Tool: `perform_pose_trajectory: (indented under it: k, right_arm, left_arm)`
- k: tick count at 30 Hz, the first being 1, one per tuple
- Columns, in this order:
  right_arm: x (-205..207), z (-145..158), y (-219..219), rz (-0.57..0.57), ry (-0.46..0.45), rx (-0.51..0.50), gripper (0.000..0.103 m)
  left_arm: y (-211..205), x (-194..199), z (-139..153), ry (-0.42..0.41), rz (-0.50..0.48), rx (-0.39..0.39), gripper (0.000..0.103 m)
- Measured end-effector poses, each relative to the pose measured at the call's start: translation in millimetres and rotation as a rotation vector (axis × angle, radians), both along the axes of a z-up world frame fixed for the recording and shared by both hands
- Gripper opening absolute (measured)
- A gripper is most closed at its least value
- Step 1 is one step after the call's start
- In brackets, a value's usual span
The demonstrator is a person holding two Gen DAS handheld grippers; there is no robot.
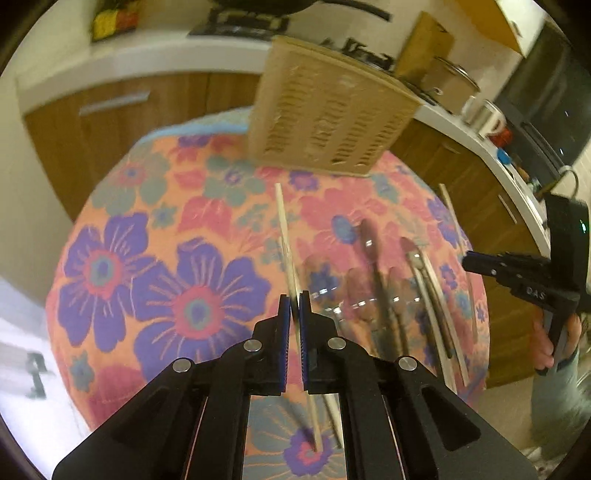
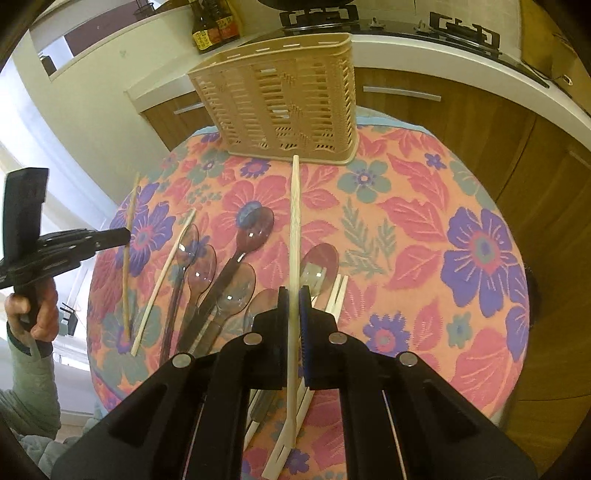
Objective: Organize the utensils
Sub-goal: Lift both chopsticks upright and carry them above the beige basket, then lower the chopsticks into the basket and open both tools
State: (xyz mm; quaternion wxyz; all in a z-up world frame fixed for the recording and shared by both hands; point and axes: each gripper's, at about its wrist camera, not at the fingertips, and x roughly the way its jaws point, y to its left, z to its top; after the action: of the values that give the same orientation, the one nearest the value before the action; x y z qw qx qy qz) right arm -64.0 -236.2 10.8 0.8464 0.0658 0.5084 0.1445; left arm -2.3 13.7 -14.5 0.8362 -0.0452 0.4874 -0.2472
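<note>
My left gripper point(image 1: 294, 306) is shut on a pale wooden chopstick point(image 1: 286, 229), held above the floral table. My right gripper point(image 2: 294, 301) is shut on another pale chopstick point(image 2: 295, 221) that points toward the beige slotted utensil basket point(image 2: 284, 99) at the table's far edge. The basket also shows in the left wrist view point(image 1: 328, 110). Several clear plastic spoons point(image 2: 221, 273) lie in a pile on the cloth, left of my right gripper. More chopsticks point(image 2: 162, 273) lie loose beside them. The left gripper also shows at the left edge of the right wrist view point(image 2: 122, 233).
The round table has an orange, pink and purple floral cloth point(image 2: 424, 229). Wooden kitchen cabinets point(image 2: 461, 110) and a white counter with a stove point(image 2: 369, 18) stand behind. Sauce bottles point(image 2: 214, 26) stand on a ledge. Pots and mugs point(image 1: 484, 114) sit on the counter.
</note>
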Motion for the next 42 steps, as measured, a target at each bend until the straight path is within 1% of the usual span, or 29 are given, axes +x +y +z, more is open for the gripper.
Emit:
perform_pose_trajectory:
  k: [2, 4, 6, 7, 8, 9, 11, 12, 13, 16, 18, 20, 22, 26, 31, 33, 36, 42]
  right_arm:
    - [-3.5, 4.0, -3.5, -0.007, -0.026, 0.007, 0.004]
    - [-6.7, 10.5, -4.6, -0.007, -0.064, 0.015, 0.004]
    - [-9.3, 24.0, -5.5, -0.002, -0.131, 0.044, 0.004]
    - [-9.8, 30.5, -6.0, 0.0, -0.156, 0.054, 0.004]
    - [-9.9, 37.7, -6.0, 0.004, -0.189, 0.063, 0.004]
    - [-9.2, 49.5, -4.6, 0.012, -0.242, 0.076, 0.004]
    - [-5.3, 66.5, -2.4, 0.02, -0.311, 0.09, 0.004]
    - [0.0, 79.4, -0.1, 0.016, -0.364, 0.087, 0.004]
    - [4.3, 88.9, 1.9, 0.013, -0.403, 0.082, 0.004]
    - [27.7, 118.2, 4.6, -0.003, -0.539, 0.088, 0.004]
    - [48.1, 132.0, 2.1, -0.039, -0.597, 0.1, 0.004]
    - [71.8, 142.1, -3.3, -0.069, -0.643, 0.154, 0.004]
    - [92.2, 145.9, -5.5, -0.108, -0.682, 0.142, 0.004]
    - [130.8, 143.3, -10.9, -0.165, -0.708, 0.144, 0.004]
    - [164.5, 121.7, -14.2, -0.235, -0.72, 0.101, 0.004]
    - [171.8, 111.6, -14.7, -0.25, -0.703, 0.1, 0.004]
    - [180.8, 96.0, -15.2, -0.26, -0.681, 0.101, 0.004]
    - [179.0, 80.8, -17.1, -0.271, -0.649, 0.117, 0.004]
  left_arm:
    - [5.7, -2.8, 5.0, -0.025, 0.009, -0.021, 0.002]
    - [8.3, -7.9, 16.2, -0.078, 0.016, -0.043, 0.002]
    - [7.8, -12.5, 29.2, -0.13, 0.014, -0.074, 0.002]
    - [7.3, -15.4, 41.0, -0.18, 0.016, -0.092, 0.002]
    - [5.5, -16.0, 48.6, -0.209, 0.015, -0.102, 0.002]
    - [4.1, -16.2, 59.1, -0.243, 0.015, -0.115, 0.002]
    - [-0.2, -12.6, 85.5, -0.323, 0.014, -0.139, 0.002]
    - [-2.6, -10.8, 96.0, -0.356, 0.012, -0.146, 0.002]
    - [-6.1, -5.6, 112.4, -0.411, 0.013, -0.158, 0.002]
    - [-19.9, 10.8, 151.0, -0.534, 0.022, -0.163, 0.002]
    - [-29.7, 24.9, 169.0, -0.578, 0.019, -0.166, 0.002]
    - [-40.9, 41.5, 184.1, -0.622, 0.018, -0.172, 0.002]
    - [-52.6, 57.0, 192.4, -0.677, 0.031, -0.147, 0.002]
    - [-65.6, 90.3, 197.4, -0.705, 0.039, -0.182, 0.002]
    - [-73.1, 121.8, 180.3, -0.73, 0.072, -0.169, 0.002]
    - [-73.8, 133.2, 171.9, -0.711, 0.079, -0.174, 0.002]
    - [-74.9, 141.7, 158.0, -0.701, 0.092, -0.162, 0.002]
    - [-72.2, 143.1, 139.9, -0.686, 0.111, -0.127, 0.003]
